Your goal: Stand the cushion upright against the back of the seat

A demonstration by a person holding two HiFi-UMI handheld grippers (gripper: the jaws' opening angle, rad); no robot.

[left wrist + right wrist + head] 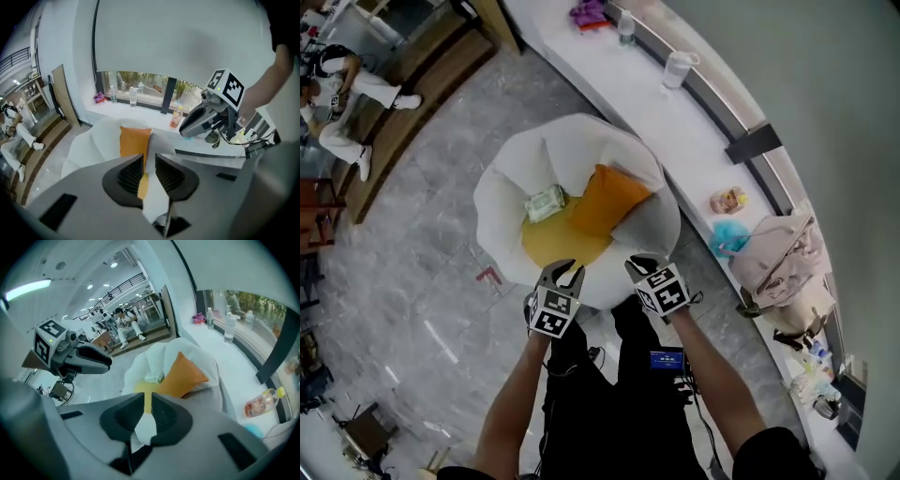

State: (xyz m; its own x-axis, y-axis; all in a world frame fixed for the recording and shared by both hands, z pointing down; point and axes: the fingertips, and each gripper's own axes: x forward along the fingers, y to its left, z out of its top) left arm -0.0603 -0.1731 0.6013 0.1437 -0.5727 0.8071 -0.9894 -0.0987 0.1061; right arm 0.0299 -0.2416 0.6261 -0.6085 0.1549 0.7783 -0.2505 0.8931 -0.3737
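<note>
While both grippers hang over the near rim of the chair (511, 178), neither holds anything. On the left gripper (149, 158) the jaws stand nearly together, with a narrow slit left between the ribbed pads. Only the chair beyond shows through that slit. On the right gripper (148, 395) the jaws are closer yet, with a thin gap between them and nothing in it. Both grippers point steeply down and forward, side by side but apart from each other. In each gripper view the other gripper shows off to one side, above the jaws' tips.

The cushion (607, 200), orange, stands well ahead of both pairs of jaws and touches neither. It is up on one edge on the yellow seat (558, 242), tilted back, with its far face leaning on the white back of the chair. From the left jaws it lies ahead, just left of the slit's line. From the right jaws it lies ahead and to the right. The bare part of the seat lies between the jaws' tips and the cushion.

A pale green packet (546, 202) lies flat at the back of the seat, just beside the cushion and straight ahead of the right jaws.

Beyond the chair, past the cushion, runs a white sill (609, 84) with two bottles (678, 68) on it. Grey floor (422, 281) spreads out to the left of the left jaws.
</note>
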